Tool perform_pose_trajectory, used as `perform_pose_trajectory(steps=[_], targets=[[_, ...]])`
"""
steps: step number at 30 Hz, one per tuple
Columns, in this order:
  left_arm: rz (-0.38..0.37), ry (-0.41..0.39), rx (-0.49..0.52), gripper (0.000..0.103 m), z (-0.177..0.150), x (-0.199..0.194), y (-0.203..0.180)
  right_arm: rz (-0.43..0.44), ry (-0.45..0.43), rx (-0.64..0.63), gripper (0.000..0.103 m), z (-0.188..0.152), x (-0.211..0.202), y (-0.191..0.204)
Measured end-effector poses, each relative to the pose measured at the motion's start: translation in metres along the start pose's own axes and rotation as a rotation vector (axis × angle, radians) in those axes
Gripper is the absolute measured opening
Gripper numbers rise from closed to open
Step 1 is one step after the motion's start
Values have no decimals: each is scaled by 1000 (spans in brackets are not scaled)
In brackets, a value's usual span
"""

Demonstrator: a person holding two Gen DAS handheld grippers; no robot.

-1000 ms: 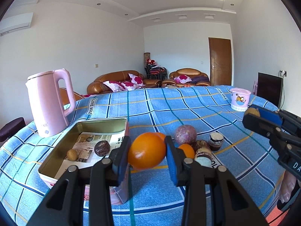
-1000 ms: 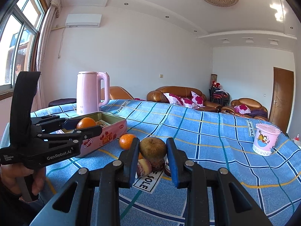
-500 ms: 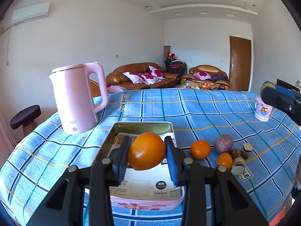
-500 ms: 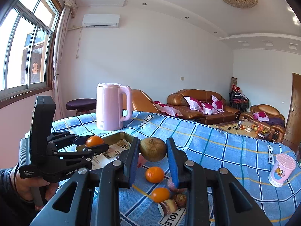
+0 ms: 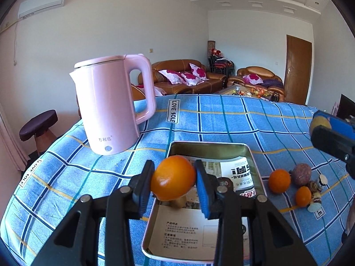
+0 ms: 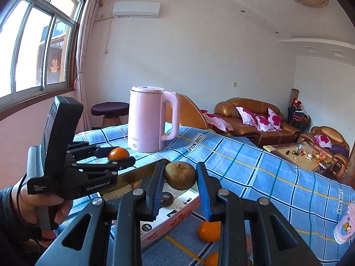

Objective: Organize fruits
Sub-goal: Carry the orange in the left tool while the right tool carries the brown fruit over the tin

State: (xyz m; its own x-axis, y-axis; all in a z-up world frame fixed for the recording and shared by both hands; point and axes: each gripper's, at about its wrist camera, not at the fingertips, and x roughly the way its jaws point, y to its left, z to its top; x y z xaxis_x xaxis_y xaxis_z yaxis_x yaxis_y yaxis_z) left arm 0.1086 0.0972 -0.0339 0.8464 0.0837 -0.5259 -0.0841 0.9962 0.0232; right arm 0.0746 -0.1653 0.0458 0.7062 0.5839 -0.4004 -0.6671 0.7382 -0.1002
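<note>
My left gripper (image 5: 173, 178) is shut on an orange (image 5: 173, 177) and hangs over the near left part of the metal tin (image 5: 213, 146), which is lined with printed paper. My right gripper (image 6: 180, 176) is shut on a brown round fruit (image 6: 180, 175) above the tin's (image 6: 142, 169) right rim. In the right wrist view the left gripper (image 6: 118, 155) shows at the left, held by a hand. A dark fruit (image 6: 166, 198) and a small tan fruit (image 6: 135, 184) lie inside the tin. Loose on the cloth are two oranges (image 5: 279, 180) (image 5: 303, 196) and a purple fruit (image 5: 301, 174).
A pink kettle (image 5: 111, 104) stands on the blue checked tablecloth (image 5: 221, 119) behind and left of the tin. Small brown and white items (image 5: 316, 192) lie beside the loose fruit. A pink cup (image 6: 345, 227) sits at the table's right. A stool (image 5: 38, 128) stands past the table's left edge.
Both grippers have swung left with their fruit, from over the loose pile to above the tin. The kettle has grown nearer in both views.
</note>
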Motion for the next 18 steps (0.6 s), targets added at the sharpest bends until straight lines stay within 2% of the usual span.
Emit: perform_pose_trajectory(steps=[9,18], targets=[[12,60,24,38,-5,22,-3,45,103,31,31,-17,55,11],[24,80,28,38,-8,30,-2,56,175,47,31,-34,78,17]])
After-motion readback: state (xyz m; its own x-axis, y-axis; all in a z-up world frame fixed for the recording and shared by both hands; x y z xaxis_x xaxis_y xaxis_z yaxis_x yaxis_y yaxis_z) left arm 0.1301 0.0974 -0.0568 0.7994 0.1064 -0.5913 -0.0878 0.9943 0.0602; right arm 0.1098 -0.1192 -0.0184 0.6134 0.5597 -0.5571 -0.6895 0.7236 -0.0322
